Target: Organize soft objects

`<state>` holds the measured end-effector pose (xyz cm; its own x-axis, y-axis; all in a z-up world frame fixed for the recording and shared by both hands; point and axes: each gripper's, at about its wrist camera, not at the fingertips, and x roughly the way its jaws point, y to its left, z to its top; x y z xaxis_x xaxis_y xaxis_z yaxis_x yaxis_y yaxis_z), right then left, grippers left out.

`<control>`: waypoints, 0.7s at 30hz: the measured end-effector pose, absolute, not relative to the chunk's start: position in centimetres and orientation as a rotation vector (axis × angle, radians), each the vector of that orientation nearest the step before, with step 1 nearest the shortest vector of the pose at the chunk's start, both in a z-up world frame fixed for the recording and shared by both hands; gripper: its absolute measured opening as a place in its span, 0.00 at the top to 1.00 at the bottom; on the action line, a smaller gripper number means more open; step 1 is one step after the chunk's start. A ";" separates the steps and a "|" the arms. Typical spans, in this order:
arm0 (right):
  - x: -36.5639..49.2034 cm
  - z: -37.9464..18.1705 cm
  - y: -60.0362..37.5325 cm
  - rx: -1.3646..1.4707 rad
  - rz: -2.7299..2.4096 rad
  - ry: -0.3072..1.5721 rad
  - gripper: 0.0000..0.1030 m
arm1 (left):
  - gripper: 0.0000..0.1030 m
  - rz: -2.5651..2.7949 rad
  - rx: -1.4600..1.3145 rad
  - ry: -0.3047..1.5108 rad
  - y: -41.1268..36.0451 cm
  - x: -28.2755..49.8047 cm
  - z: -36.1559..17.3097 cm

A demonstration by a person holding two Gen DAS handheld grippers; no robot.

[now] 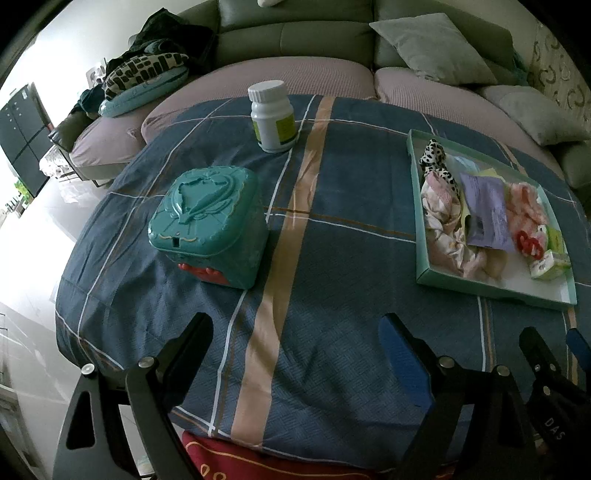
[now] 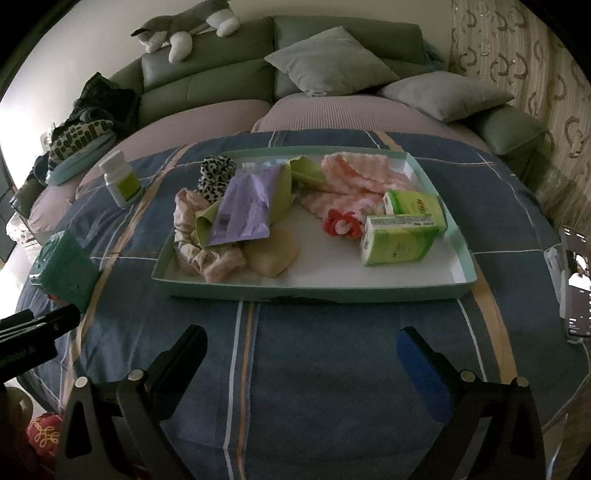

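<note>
Left wrist view: your left gripper (image 1: 295, 332) hangs over the blue plaid tablecloth (image 1: 332, 229), fingers spread wide with nothing between them. The shallow teal tray (image 1: 491, 290) lies to the right, its long axis running away from you toward the sofa (image 1: 295, 33). It holds the soft items: a leopard-print scrunchie (image 1: 434, 155) at the far end, a crumpled pale floral cloth (image 1: 443, 218) along the left wall, a flat lilac pouch (image 1: 487, 210) in the middle, and fluffy pink knit fabric (image 1: 526, 206) on the right. A moulded teal plastic box (image 1: 210, 221) with an embossed lid stands left of centre, well apart from the tray. A white round bottle (image 1: 273, 116) stands upright beyond it. The tips of your right gripper (image 1: 554, 343) show at the lower right edge.

Right wrist view: your right gripper (image 2: 301, 339) is likewise released, fingers wide apart, holding nothing, just short of the tray (image 2: 314, 293). Here the tray's long axis runs left to right across the view. This view shows what the other barely does: two green tissue packs (image 2: 399, 240), rectangular and lying near the right wall, a red-and-white crocheted flower (image 2: 341, 223) just beside them, and a smooth beige pad (image 2: 275, 254) toward the front. A phone (image 2: 576, 280) lies at the right edge of the table. A grey-and-white plush toy (image 2: 184, 27) lies along the sofa back.
</note>
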<state>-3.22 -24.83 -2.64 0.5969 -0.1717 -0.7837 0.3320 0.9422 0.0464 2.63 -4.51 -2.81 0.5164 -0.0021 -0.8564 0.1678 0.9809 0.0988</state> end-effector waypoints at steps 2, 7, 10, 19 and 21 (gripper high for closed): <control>-3.2 -2.7 -24.8 0.192 -0.294 0.891 0.00 | 0.11 -0.101 0.180 1.025 -4.5 2.6 -2.8; -3.2 -2.8 -24.8 0.192 -0.293 0.893 0.00 | 0.11 -0.099 0.183 1.026 -4.6 2.6 -2.9; -3.2 -2.8 -24.8 0.193 -0.294 0.895 0.00 | 0.11 -0.100 0.185 1.026 -4.6 2.6 -2.9; -3.1 -2.9 -24.8 0.193 -0.295 0.896 0.00 | 0.11 -0.098 0.190 1.026 -4.7 2.6 -2.9; -3.2 -2.9 -24.8 0.193 -0.295 0.896 0.00 | 0.11 -0.099 0.192 1.025 -4.7 2.6 -2.9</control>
<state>-3.15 -24.76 -2.89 0.5888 -0.1712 -0.7900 0.3314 0.9425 0.0428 2.57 -4.67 -2.87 0.5167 0.0083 -0.8561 0.1712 0.9788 0.1128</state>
